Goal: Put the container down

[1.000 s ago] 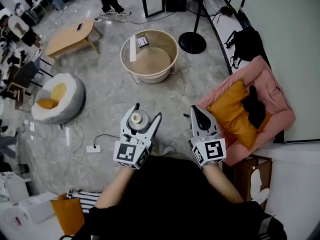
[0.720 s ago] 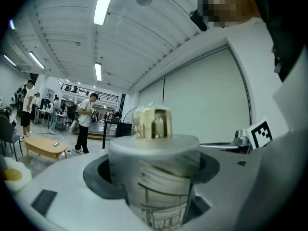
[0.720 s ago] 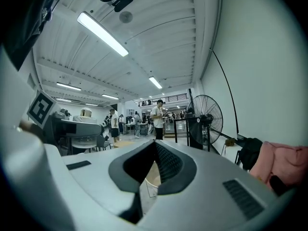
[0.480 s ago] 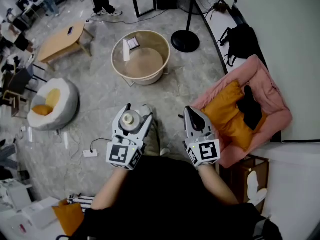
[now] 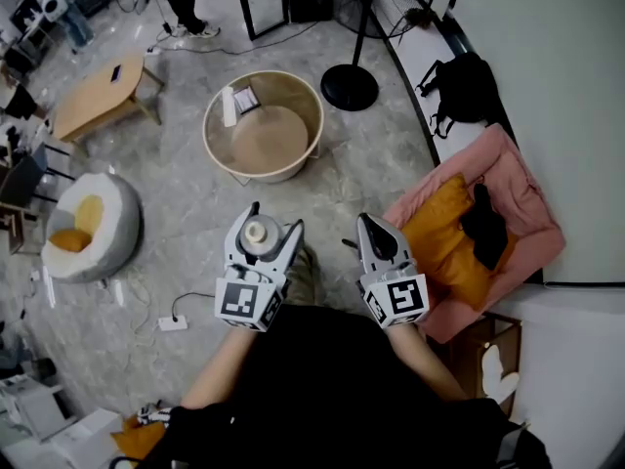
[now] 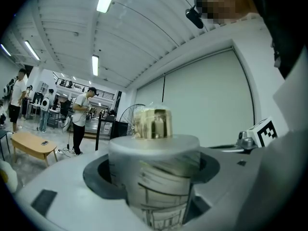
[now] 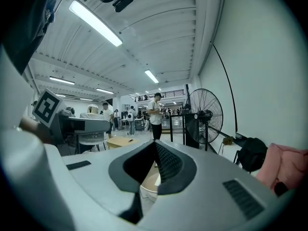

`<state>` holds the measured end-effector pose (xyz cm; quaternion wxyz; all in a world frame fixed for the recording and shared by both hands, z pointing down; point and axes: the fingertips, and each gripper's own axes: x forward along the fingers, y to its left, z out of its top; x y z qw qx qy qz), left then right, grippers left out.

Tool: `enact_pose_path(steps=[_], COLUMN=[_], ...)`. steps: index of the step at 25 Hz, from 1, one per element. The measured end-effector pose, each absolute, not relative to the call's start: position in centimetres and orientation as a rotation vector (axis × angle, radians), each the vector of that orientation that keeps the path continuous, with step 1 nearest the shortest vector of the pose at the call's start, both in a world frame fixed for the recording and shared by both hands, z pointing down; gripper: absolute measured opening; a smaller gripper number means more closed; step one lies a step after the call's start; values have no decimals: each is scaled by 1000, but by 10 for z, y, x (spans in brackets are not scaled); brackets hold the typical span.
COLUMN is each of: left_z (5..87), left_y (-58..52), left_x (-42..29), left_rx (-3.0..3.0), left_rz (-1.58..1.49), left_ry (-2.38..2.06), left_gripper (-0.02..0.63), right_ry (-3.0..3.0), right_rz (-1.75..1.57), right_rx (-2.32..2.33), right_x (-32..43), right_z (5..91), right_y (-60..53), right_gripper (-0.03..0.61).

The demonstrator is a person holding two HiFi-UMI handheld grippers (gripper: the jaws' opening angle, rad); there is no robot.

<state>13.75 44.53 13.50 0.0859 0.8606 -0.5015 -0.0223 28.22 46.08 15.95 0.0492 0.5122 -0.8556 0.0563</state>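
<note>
My left gripper (image 5: pixel 266 227) is shut on a small cylindrical container (image 5: pixel 258 234) with a pale printed label, a grey shoulder and a gold cap (image 6: pixel 153 122). The container (image 6: pixel 154 177) stands upright between the jaws and fills the middle of the left gripper view. In the head view it is held in the air above the grey floor, below a round beige tub (image 5: pixel 262 127). My right gripper (image 5: pixel 375 231) is shut with nothing between its jaws, level with the left one and to its right. The right gripper (image 7: pixel 153 150) points toward the room.
A pink cushion bed with orange pillows (image 5: pixel 476 225) lies at the right. A standing fan's base (image 5: pixel 350 88) and a black bag (image 5: pixel 461 88) sit at the back. A low wooden table (image 5: pixel 96 98), a beanbag (image 5: pixel 86 227) and a power strip (image 5: pixel 173 322) are at the left.
The view has shifted: the tub and floor items slid left and down a little. Both grippers keep their hold and spacing, with the container still in the left one.
</note>
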Motion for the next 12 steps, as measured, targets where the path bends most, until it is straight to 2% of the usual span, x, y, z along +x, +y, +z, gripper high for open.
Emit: enact_pose_path(steps=[12], left_z=[139], left_y=[295], left_x=[73], left_rx=[2676], left_rz=[-25], left_ry=[-1448], left_gripper=[347], right_ry=[-2588], right_rz=[41], right_rx=[1460], right_x=[204], right_z=[133], right_y=[303], right_gripper=[21])
